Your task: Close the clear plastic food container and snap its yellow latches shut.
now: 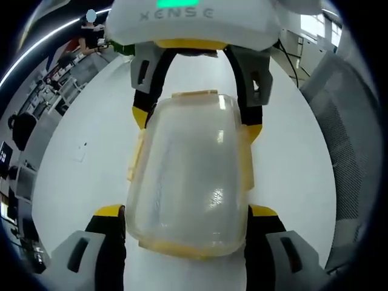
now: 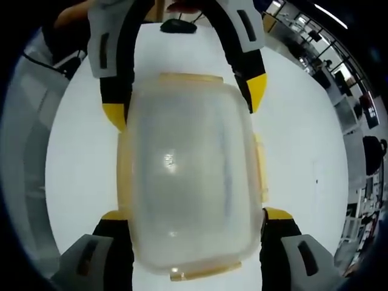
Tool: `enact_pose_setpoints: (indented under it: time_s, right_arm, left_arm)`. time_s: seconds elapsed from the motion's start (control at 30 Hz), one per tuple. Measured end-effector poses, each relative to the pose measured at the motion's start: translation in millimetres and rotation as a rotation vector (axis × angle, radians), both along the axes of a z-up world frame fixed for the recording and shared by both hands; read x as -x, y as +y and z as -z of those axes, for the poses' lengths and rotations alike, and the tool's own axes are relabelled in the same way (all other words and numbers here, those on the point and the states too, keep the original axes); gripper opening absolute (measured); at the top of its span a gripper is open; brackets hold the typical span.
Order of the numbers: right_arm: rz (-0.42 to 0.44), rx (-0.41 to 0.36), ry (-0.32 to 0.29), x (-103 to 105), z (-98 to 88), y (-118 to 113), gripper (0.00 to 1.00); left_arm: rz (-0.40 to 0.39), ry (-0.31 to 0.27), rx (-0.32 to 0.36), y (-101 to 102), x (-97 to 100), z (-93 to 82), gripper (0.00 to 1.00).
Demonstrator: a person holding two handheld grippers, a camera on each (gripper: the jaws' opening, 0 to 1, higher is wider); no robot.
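Clear plastic is sitting between both tools: the food container (image 1: pixel 188 176) is resting on the white table (image 1: pixel 79 139) with its lid on. In the left gripper view, the left gripper (image 1: pixel 188 227) is straddling the near end, jaws spread apart on either side; the right gripper (image 1: pixel 197 118) is bracketing the far end the same way. Whether any jaw is actually touching the walls, I cannot tell. A yellow latch (image 1: pixel 134 159) along one side appears to be sticking outward, probably unsnapped. Pressing it with a wide jaw tip could be sliding the light box across the smooth table, or skewing the lid, since nothing is pinning it down.
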State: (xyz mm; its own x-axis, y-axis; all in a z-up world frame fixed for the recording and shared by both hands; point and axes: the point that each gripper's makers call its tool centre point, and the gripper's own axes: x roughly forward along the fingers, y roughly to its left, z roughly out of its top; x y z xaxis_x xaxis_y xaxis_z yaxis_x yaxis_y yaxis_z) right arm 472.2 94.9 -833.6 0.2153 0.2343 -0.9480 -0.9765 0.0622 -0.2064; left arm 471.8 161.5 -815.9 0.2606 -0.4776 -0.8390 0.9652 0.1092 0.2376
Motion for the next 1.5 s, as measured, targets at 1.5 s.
enact_pose_setpoints:
  time_s: [1.5]
  right_arm:
    - [0.335, -0.304, -0.033, 53, -35.4, -23, 0.84]
  left_arm:
    - [-0.322, -0.003, 0.237, 22, 40.2, -30.9, 0.93]
